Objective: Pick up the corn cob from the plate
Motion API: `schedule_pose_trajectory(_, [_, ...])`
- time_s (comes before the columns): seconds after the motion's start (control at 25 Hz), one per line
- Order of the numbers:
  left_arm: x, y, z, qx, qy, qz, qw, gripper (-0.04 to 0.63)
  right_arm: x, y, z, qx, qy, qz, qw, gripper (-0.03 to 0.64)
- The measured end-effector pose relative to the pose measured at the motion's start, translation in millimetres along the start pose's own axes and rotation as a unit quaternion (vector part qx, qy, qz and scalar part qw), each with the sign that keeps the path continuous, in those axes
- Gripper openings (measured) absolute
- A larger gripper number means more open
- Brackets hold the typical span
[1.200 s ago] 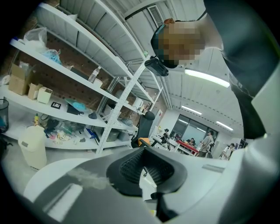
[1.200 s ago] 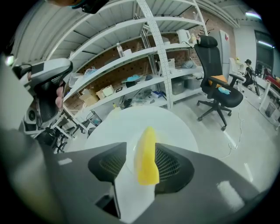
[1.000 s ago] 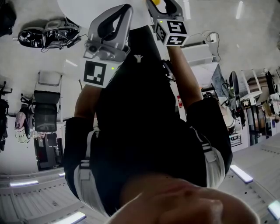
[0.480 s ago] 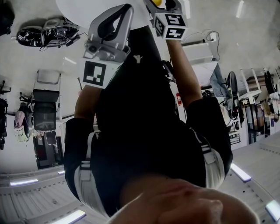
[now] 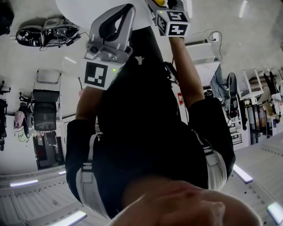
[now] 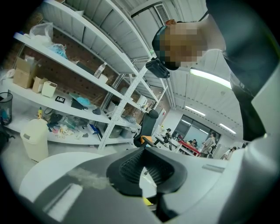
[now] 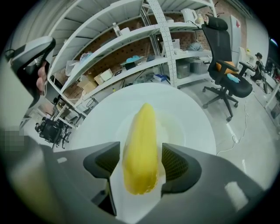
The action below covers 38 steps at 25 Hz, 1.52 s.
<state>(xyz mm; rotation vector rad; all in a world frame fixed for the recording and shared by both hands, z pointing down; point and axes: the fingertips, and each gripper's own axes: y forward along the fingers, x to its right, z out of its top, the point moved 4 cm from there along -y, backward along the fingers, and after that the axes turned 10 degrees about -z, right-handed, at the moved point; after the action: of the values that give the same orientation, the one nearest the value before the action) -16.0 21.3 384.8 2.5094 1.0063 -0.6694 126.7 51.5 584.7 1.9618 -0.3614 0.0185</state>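
A yellow corn cob lies lengthwise on a white round plate. My right gripper points steeply down with its jaws open on either side of the cob's near end. A little room shows between the pads and the cob. In the head view only the tip of the corn cob shows at the top edge, just above the right gripper's marker cube. My left gripper hangs to the left beside the plate, its fingers meeting at the tips with nothing held.
Metal shelving with boxes and clutter runs behind the plate. A black office chair stands to the right. A white bin sits on the floor by the shelves. My own dark-clad body fills the head view.
In the head view the right gripper's marker cube has slid toward the top edge, closer to the plate and corn. The left gripper has stayed put.
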Motion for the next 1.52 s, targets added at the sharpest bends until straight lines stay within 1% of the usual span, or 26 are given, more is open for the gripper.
schedule_pose_trajectory(0.2, [-5.2, -1.0, -0.5, 0.001, -0.002, 0.002, 1.0, 0.005, -2.2, 9.1, -4.4, -0.011, -0.009, -0.006, 1.0, 0.31])
schedule_pose_trajectory(0.44, [-8.9, -4.2, -4.1, 0.002, -0.006, 0.003, 1.0, 0.005, -3.1, 13.5, -8.1, -0.012, -0.021, -0.021, 0.999, 0.3])
schedule_pose_trajectory(0.52, [-10.4, -4.3, -4.7, 0.004, -0.007, 0.005, 1.0, 0.005, -3.1, 14.8, -8.4, -0.013, -0.027, -0.027, 0.999, 0.277])
schedule_pose_trajectory(0.8, [-10.7, -5.7, -6.7, 0.004, -0.012, 0.007, 0.9999, 0.005, -2.0, 13.8, -8.3, -0.018, -0.029, -0.027, 0.999, 0.267])
schedule_pose_trajectory(1.16, [-13.8, -9.1, -11.4, 0.006, -0.012, 0.008, 0.9999, 0.005, -1.9, 18.9, -8.5, -0.019, -0.022, -0.026, 0.999, 0.265])
schedule_pose_trajectory(1.52, [-8.6, -20.4, -13.9, 0.008, -0.011, 0.01, 0.9999, 0.005, -1.7, 11.2, -9.1, -0.007, 0.018, -0.016, 1.0, 0.264])
